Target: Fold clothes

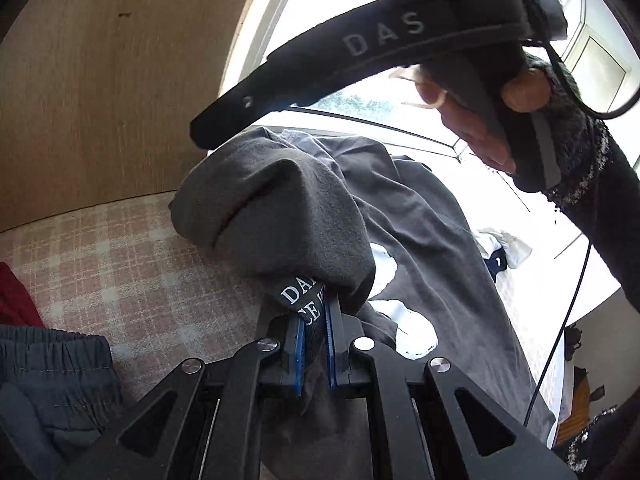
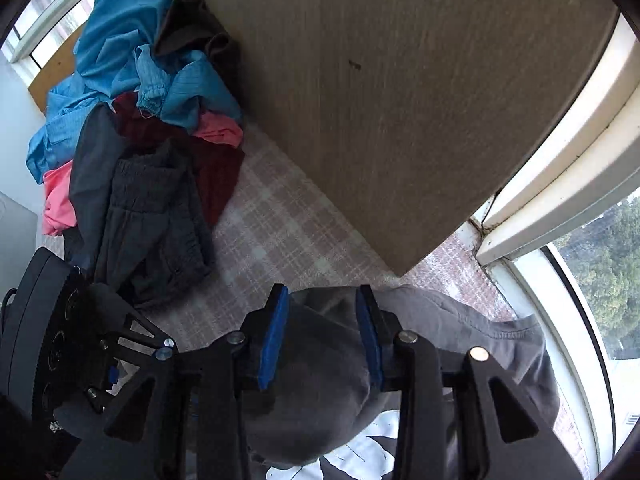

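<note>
Two claws at one grey T-shirt (image 1: pixel 432 216) on the plaid bed (image 1: pixel 120 264): left claw (image 1: pixel 314 344) pinching a bunched fold, right claw (image 2: pixel 322 340) spread w/ cloth between, pads apart. Fold approx. midway; unfolded pile (image 2: pixel 132 120) beside shirt remains.

Daylight through window (image 1: pixel 320 20) blown out; fisheye edges warped.

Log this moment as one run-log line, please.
task: fold clothes | left gripper: shut on grey T-shirt | right gripper: open, astride shirt | unfolded pile: waiting
</note>
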The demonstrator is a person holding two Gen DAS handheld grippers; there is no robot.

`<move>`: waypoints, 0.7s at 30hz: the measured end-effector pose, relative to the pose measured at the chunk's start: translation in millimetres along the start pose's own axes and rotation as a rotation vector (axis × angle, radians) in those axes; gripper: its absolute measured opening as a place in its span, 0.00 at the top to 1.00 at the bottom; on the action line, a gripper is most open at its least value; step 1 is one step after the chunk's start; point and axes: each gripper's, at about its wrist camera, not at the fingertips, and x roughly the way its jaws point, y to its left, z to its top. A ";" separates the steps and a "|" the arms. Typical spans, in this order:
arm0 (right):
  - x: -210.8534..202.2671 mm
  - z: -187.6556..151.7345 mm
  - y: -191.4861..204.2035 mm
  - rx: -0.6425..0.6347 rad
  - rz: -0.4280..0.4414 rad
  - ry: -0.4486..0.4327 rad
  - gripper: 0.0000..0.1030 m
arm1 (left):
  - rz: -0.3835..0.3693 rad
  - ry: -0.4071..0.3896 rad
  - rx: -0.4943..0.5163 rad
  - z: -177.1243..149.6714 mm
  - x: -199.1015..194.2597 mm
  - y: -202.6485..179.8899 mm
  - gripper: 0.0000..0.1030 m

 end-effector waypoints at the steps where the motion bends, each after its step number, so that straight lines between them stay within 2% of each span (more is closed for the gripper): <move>1: 1.5 -3.8 0.7 -0.008 0.023 0.021 0.66 | -0.009 0.011 0.027 -3.3 0.1 -6.7 0.93; 4: -3.3 -19.0 6.3 -0.038 0.101 0.071 0.66 | -0.032 0.062 0.123 -17.2 4.0 -30.8 0.93; 7: -16.7 -37.4 15.2 -0.059 0.146 0.081 0.66 | -0.007 0.128 0.226 -35.7 13.2 -54.0 0.93; 11: -20.7 -55.9 43.0 -0.174 0.184 0.129 0.66 | 0.001 0.151 0.277 -50.0 13.6 -66.6 0.93; 17: -11.3 -66.1 62.5 -0.273 0.128 0.164 0.67 | 0.004 0.147 0.272 -52.6 12.3 -68.3 0.93; 18: -9.8 -67.5 64.5 -0.286 0.116 0.167 0.71 | 0.006 0.148 0.272 -52.7 12.7 -68.3 0.93; 19: -9.7 -68.3 66.0 -0.300 0.107 0.168 0.87 | 0.009 0.149 0.271 -52.8 13.1 -68.4 0.93; 20: -11.8 -68.8 68.3 -0.317 0.108 0.166 0.93 | 0.012 0.149 0.275 -53.6 11.7 -68.5 0.93; 21: -14.7 -69.3 71.3 -0.335 0.115 0.162 0.93 | 0.015 0.149 0.279 -54.5 10.2 -68.7 0.93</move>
